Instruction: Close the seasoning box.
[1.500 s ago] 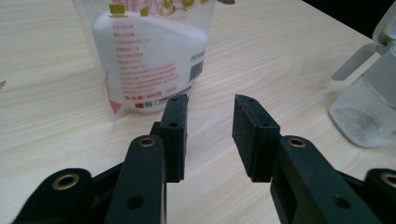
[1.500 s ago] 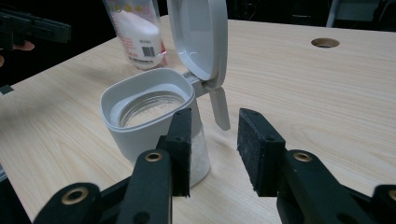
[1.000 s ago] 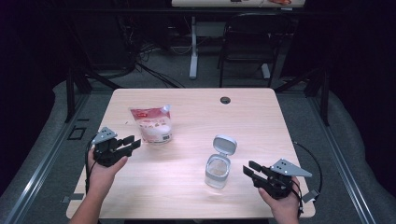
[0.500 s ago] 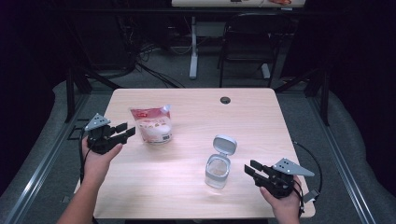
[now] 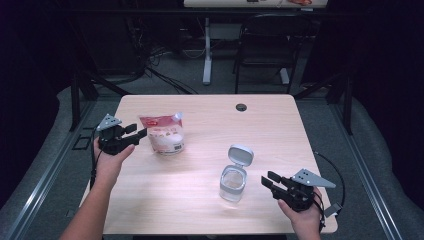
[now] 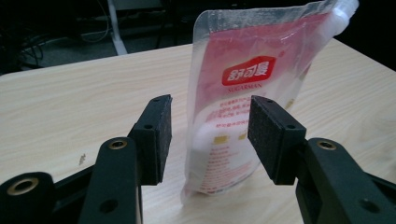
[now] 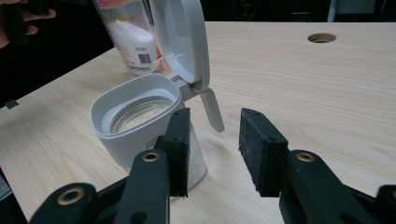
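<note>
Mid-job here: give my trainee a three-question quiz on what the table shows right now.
1. True or false: the jar has its lid flipped open.
2. Which tongs face the pouch: A) left tongs, B) right tongs?
3. Fill in: the pouch stands ______ on the table.

Key
1. True; the lid stands up on its hinge behind the jar's mouth.
2. A; in the left gripper view the pouch sits just beyond the open pads, untouched. The jaws have just been opening.
3. Upright.
</note>
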Demonstrator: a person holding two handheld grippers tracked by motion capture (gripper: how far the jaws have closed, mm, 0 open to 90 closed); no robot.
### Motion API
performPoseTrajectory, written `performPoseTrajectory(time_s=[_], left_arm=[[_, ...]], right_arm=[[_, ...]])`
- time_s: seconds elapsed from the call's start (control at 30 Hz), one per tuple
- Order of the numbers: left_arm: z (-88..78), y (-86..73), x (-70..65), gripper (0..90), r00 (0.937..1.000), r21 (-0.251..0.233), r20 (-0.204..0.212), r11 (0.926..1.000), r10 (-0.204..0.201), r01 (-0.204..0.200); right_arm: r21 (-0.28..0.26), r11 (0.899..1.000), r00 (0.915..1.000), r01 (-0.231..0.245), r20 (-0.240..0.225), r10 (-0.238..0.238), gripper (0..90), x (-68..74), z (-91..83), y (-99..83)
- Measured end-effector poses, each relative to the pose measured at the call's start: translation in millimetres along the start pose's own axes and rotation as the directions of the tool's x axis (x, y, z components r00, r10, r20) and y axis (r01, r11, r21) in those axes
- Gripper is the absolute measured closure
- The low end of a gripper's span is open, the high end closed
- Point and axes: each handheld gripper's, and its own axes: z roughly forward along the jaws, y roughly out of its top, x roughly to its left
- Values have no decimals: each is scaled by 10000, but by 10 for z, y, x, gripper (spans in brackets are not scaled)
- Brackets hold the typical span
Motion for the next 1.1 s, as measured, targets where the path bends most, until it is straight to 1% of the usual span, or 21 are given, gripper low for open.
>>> performPoseTrajectory(time_s=[0.07,0.17,0.23,0.27,0.3,0.37,0.43,0.47,0.5,0.53,0.57,0.6,0.63,0.9,1.03,1.07,1.1], left_arm=[[33,-1,29,498,9999,-33,88,9999,-128,129],[51,0,50,498,9997,-102,101,9997,-213,214],[68,-4,84,522,9982,-173,439,9989,-417,425],[68,-4,84,527,9982,-173,439,9989,-417,425],[76,-5,87,530,9973,-323,548,9982,-487,505],[77,-2,82,559,9970,-316,583,9981,-518,537],[78,3,74,576,9971,-341,638,9985,-417,440],[80,3,54,600,9962,-252,755,9986,-439,459],[83,1,42,600,9971,-227,669,9990,-359,375],[83,1,42,605,9971,-227,669,9990,-359,375],[77,1,25,609,9980,-165,591,9996,-224,234],[77,1,25,613,9980,-165,591,9996,-224,234],[71,4,12,617,9987,-119,502,9998,-131,137],[34,3,-30,657,9990,1,445,10000,93,-93],[5,3,-75,677,9982,37,582,9999,122,-124],[-12,8,-99,679,9977,140,626,9995,261,-270],[-12,8,-99,683,9977,140,626,9995,261,-270]], right_arm=[[-56,10000,10000,-16,12,16,642,-8,-1,-1],[-81,9999,10000,-77,-1,77,642,-10,-10,-2],[-136,9999,10000,-78,7,78,641,-17,-20,-2],[-136,9999,10000,-78,7,78,641,-17,-20,-2],[-97,9999,10000,-80,9,80,641,-19,-27,0],[-71,9999,10000,-75,22,75,641,-20,-34,1],[-102,9999,10000,-70,20,71,640,-16,-35,1],[-112,9999,10000,-65,28,66,640,-13,-36,1],[-110,9999,10000,-63,15,64,640,-11,-38,2],[-110,9999,10000,-63,15,64,640,-11,-38,2],[-131,9999,10000,-25,35,26,640,-8,-40,2],[-131,9999,10000,-25,35,26,640,-8,-40,2],[-122,9999,10000,-56,11,56,639,-3,-45,4],[-113,9999,10000,-84,-2,84,638,-9,-33,0],[-107,9999,10000,-96,-10,96,638,-12,-31,2],[-108,9999,10000,-99,-15,99,638,-12,-31,2],[-108,9999,10000,-99,-15,99,638,-12,-31,2]])
